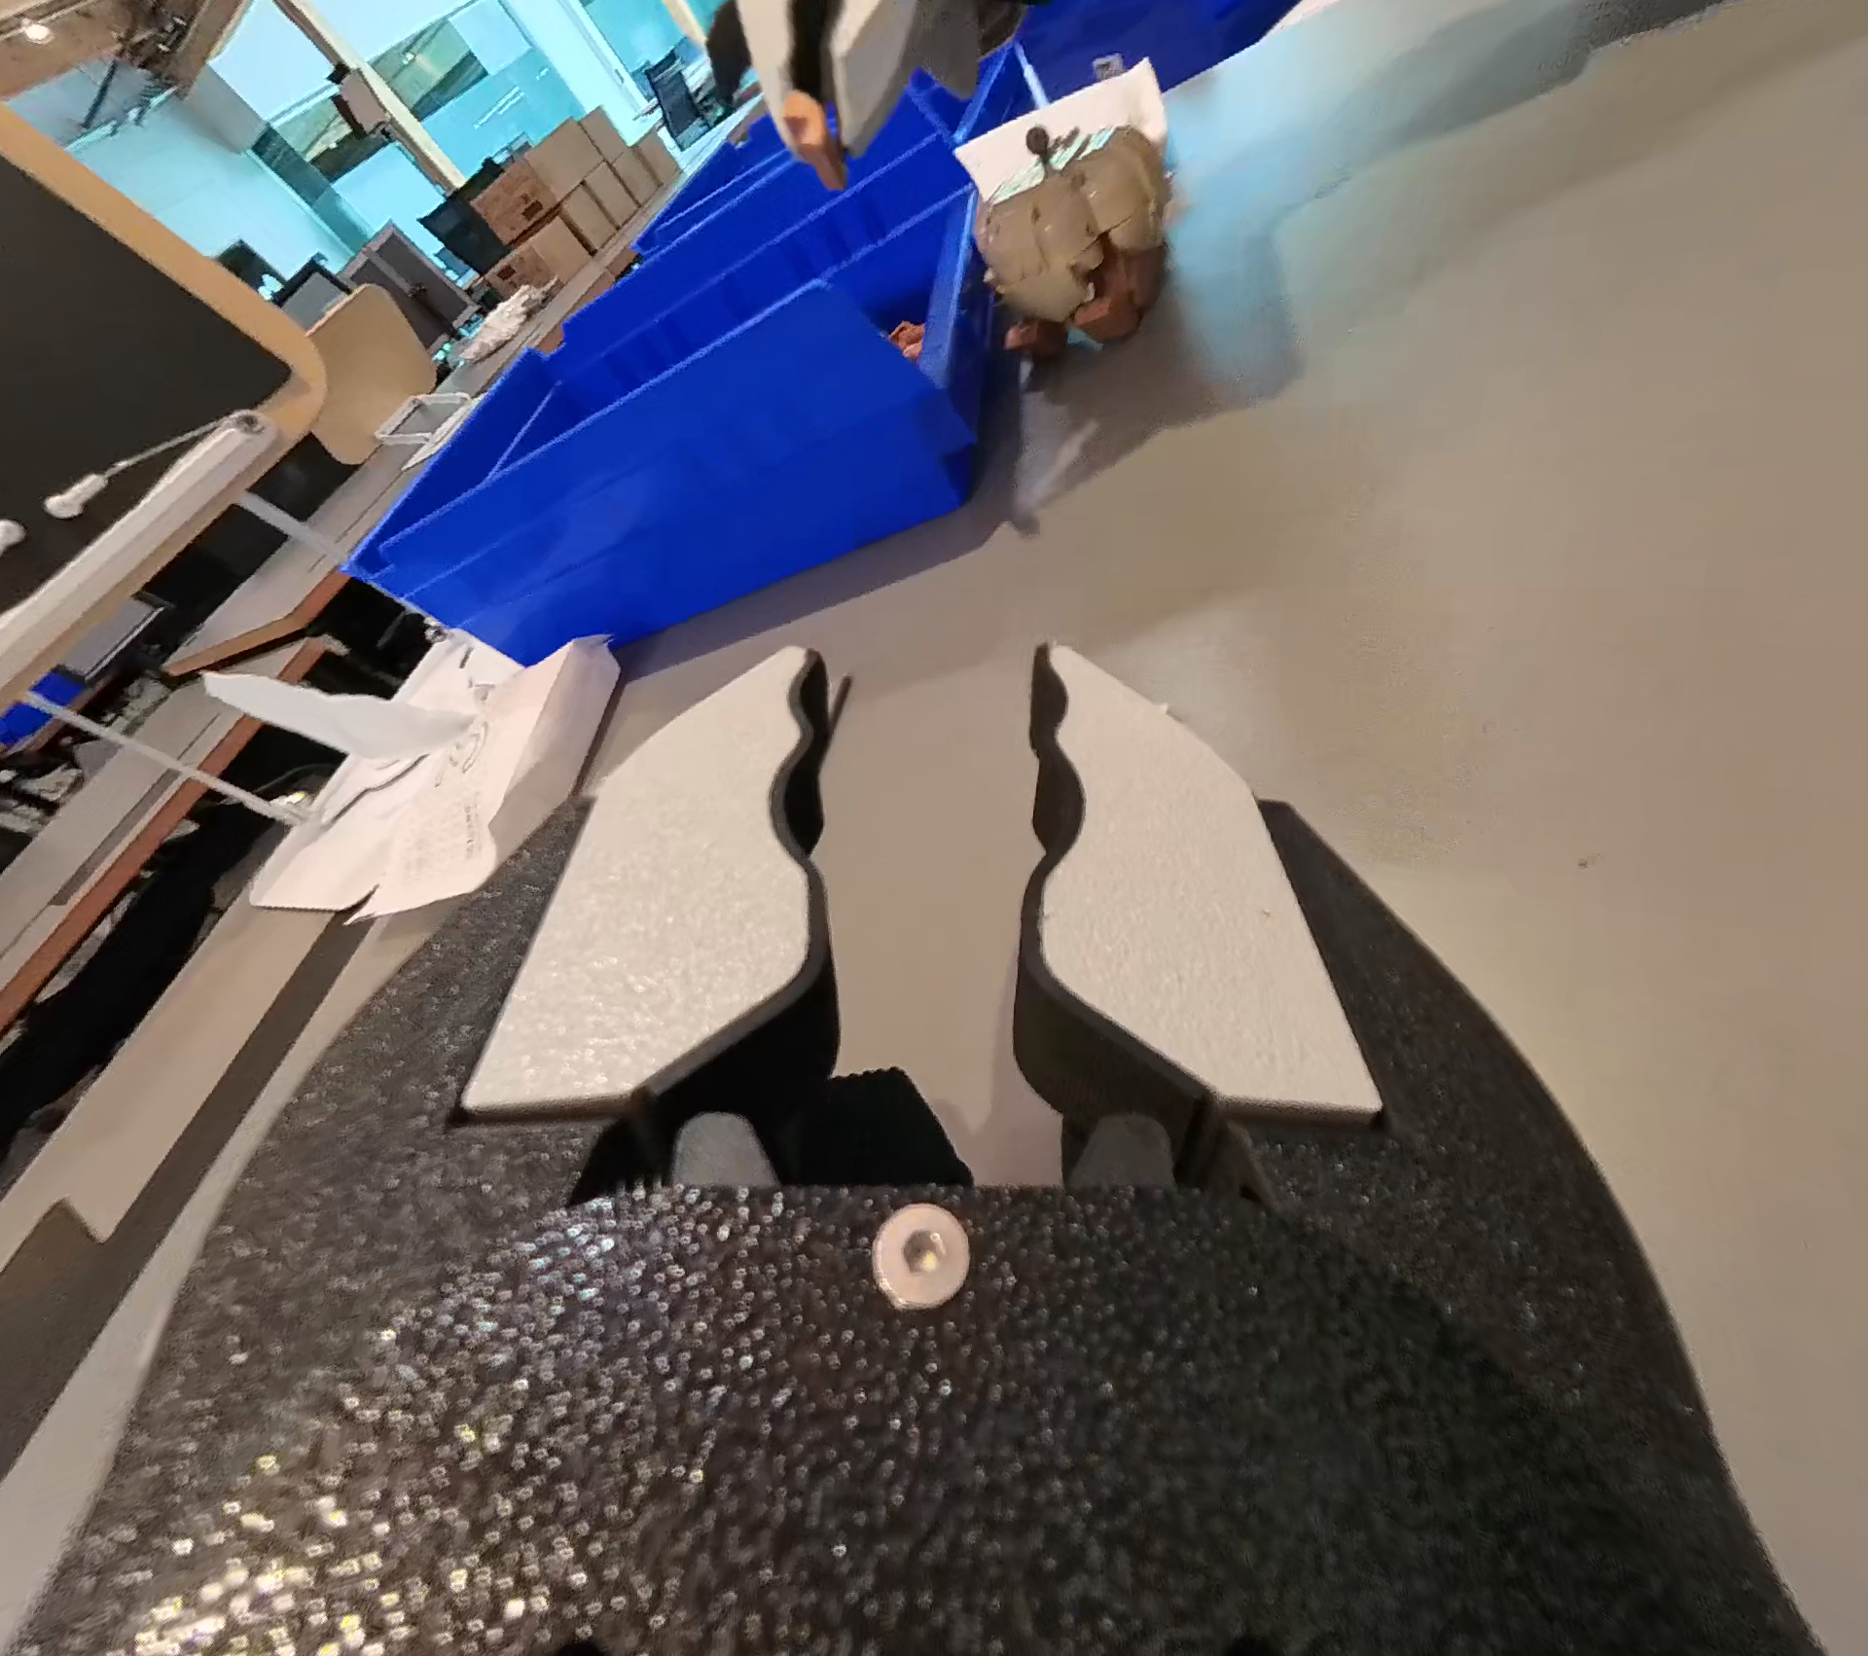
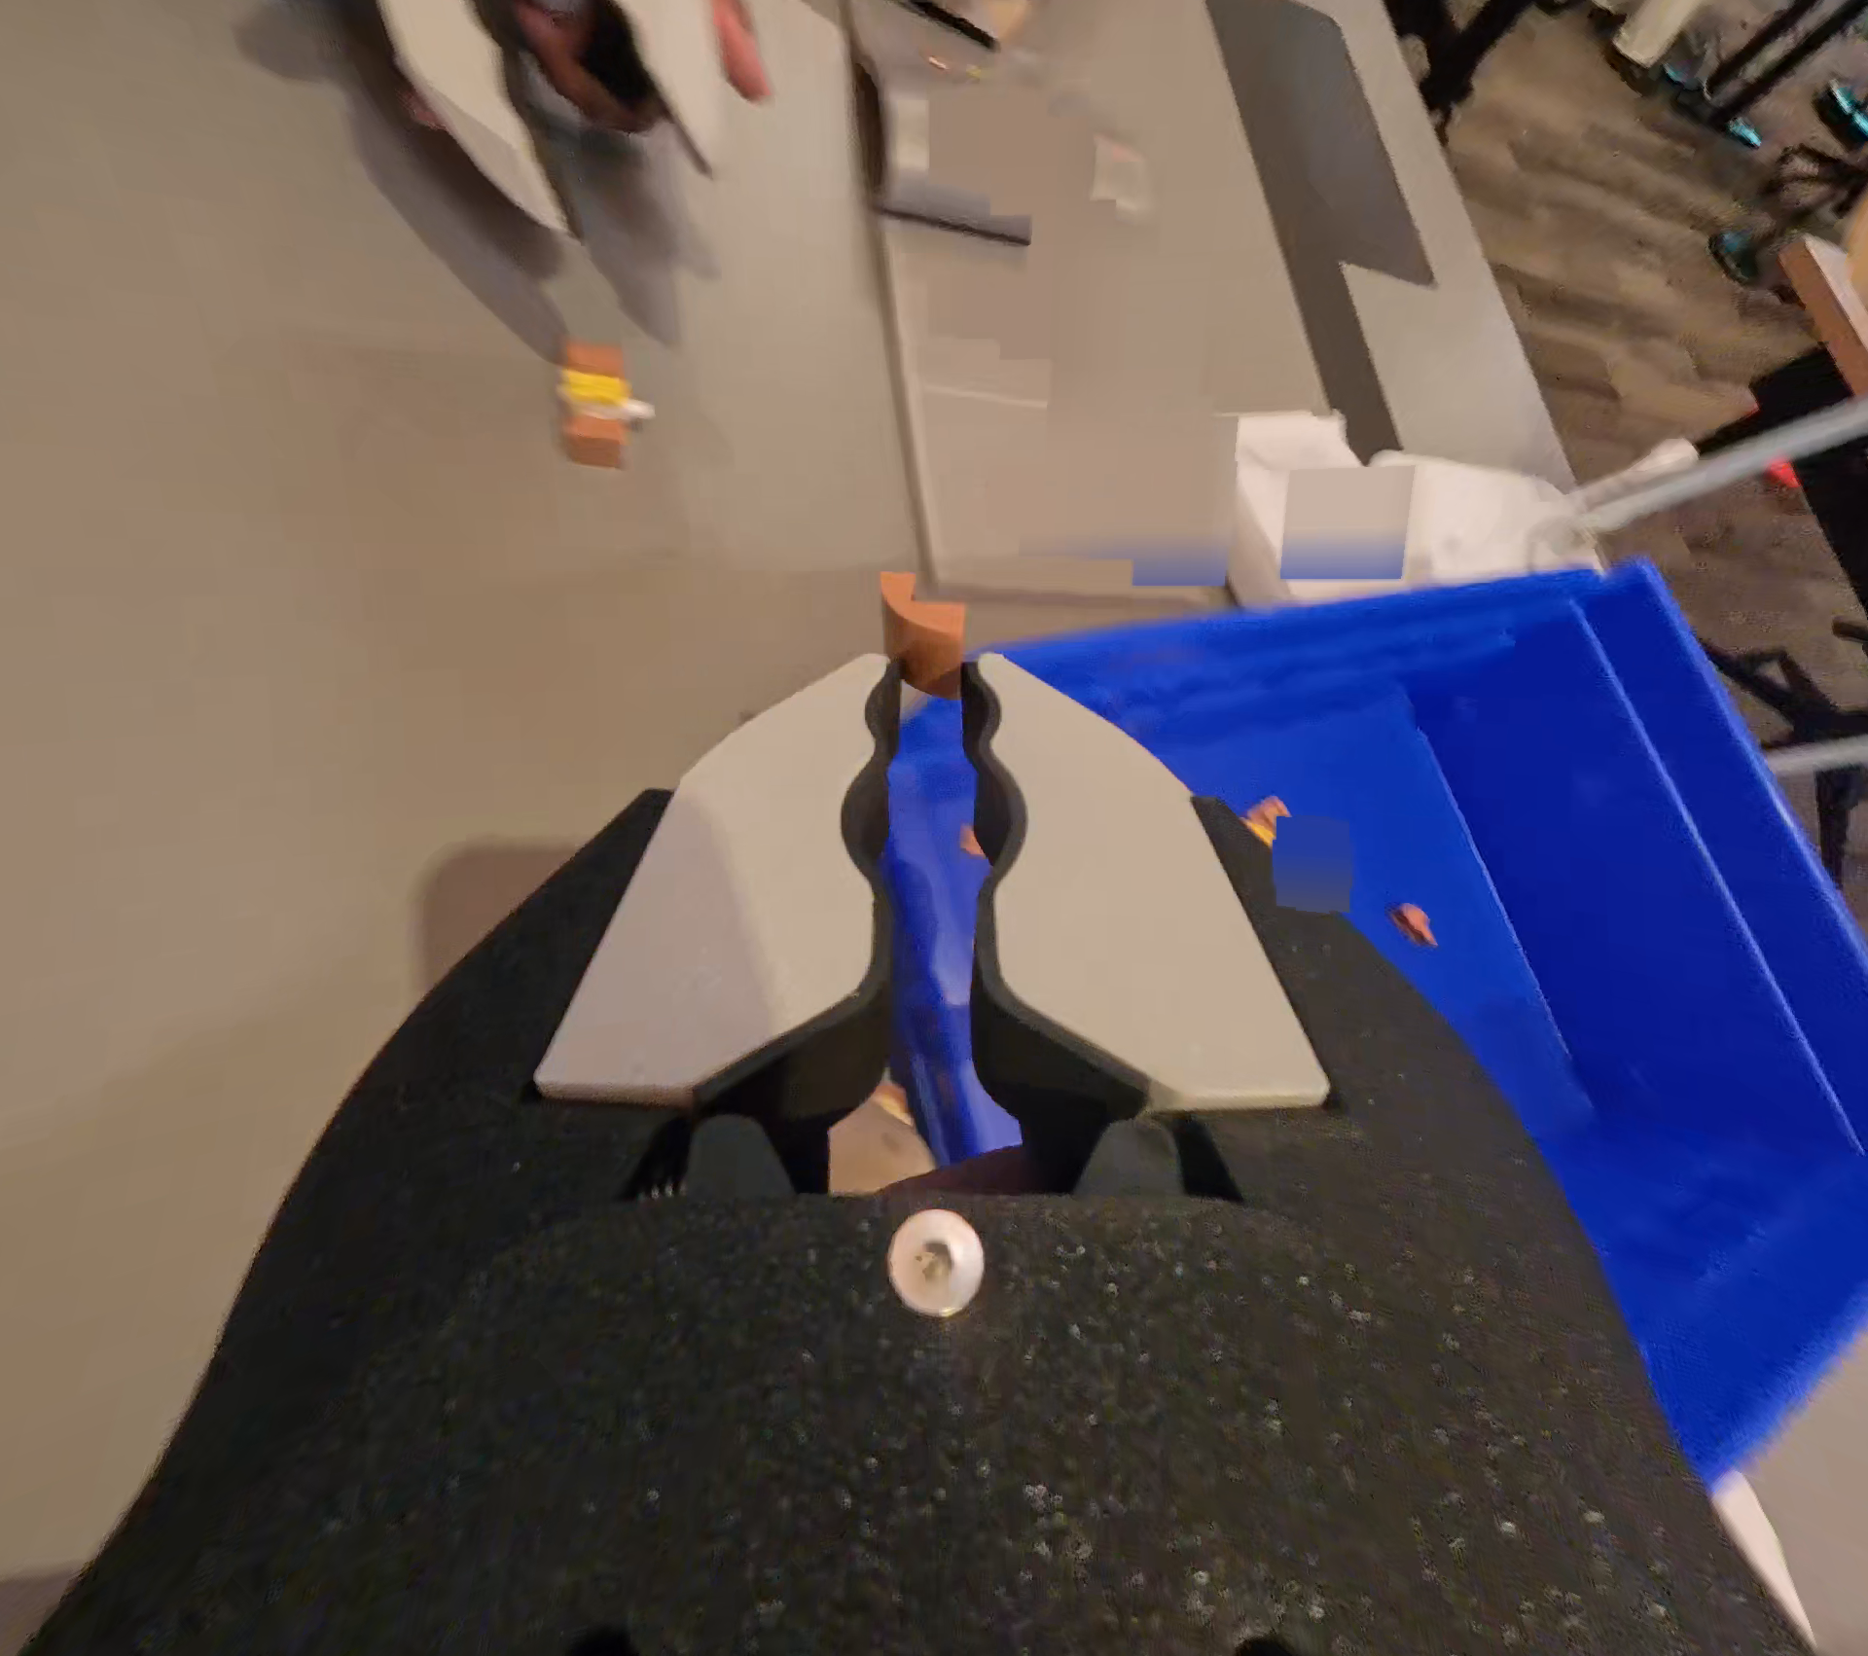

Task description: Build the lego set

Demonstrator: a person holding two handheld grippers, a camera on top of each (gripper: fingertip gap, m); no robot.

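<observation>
I am holding a small brown block piece [image 2: 920,647] in my right gripper [image 2: 925,677], the jaws nearly closed and both fingertips pressing its lower end, so most of it is sticking out past the tips along the line of the fingers. The piece is hanging just over the near rim of the blue bin [image 2: 1516,799], with the bin's inside spreading to the right and a few more small brown bits lying on its floor. My left gripper [image 1: 930,698] is hovering with its jaws moderately open and nothing between them, only bare grey table [image 1: 1415,597] showing through the gap. A tan and brown block model [image 1: 1077,233] is standing ahead and to the right of the left gripper, well apart from it, just beside the blue bin's wall and on white paper. Another small brown and yellow piece [image 2: 591,405] is lying on the table, closer to the left gripper than to the right. Crumpled white sheets [image 1: 435,789] are lying at the table's left edge, and an open office with stacked cardboard boxes is showing beyond.
</observation>
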